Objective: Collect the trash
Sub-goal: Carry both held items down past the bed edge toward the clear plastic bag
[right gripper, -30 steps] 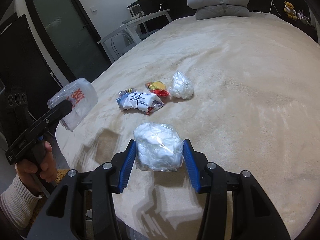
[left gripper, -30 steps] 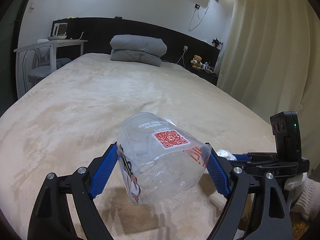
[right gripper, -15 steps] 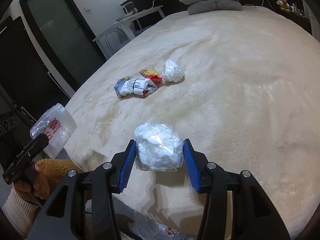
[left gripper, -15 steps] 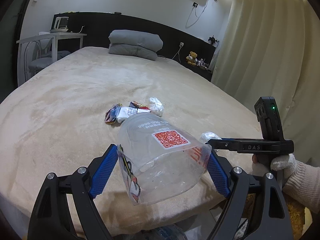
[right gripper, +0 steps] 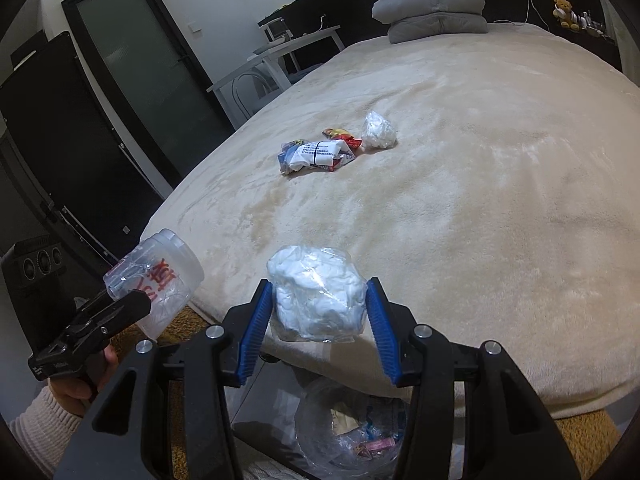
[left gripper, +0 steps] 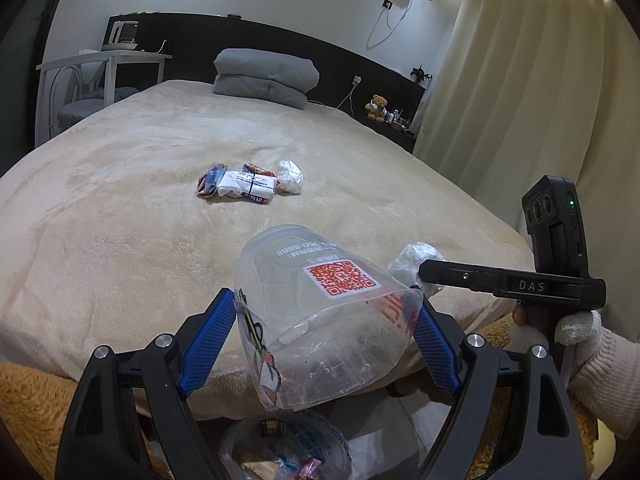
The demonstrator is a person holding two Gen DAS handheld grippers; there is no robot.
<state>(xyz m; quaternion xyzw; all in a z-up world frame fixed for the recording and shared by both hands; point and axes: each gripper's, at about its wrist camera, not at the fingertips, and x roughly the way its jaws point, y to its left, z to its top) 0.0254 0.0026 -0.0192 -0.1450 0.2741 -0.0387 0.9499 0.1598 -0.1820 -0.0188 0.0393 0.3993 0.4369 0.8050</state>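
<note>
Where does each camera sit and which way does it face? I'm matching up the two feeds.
Left wrist: on the left gripper, facing up the bed; its jaws hold a clear cup; right hand visible.
Right wrist: on the right gripper, facing likewise; its jaws hold a white bag.
Shared: the wrappers, the pillows.

Crushed clear cup (left gripper: pixel 320 312), white wad in plastic (right gripper: pixel 318 294), wrappers (left gripper: pixel 240 186) on bed
</note>
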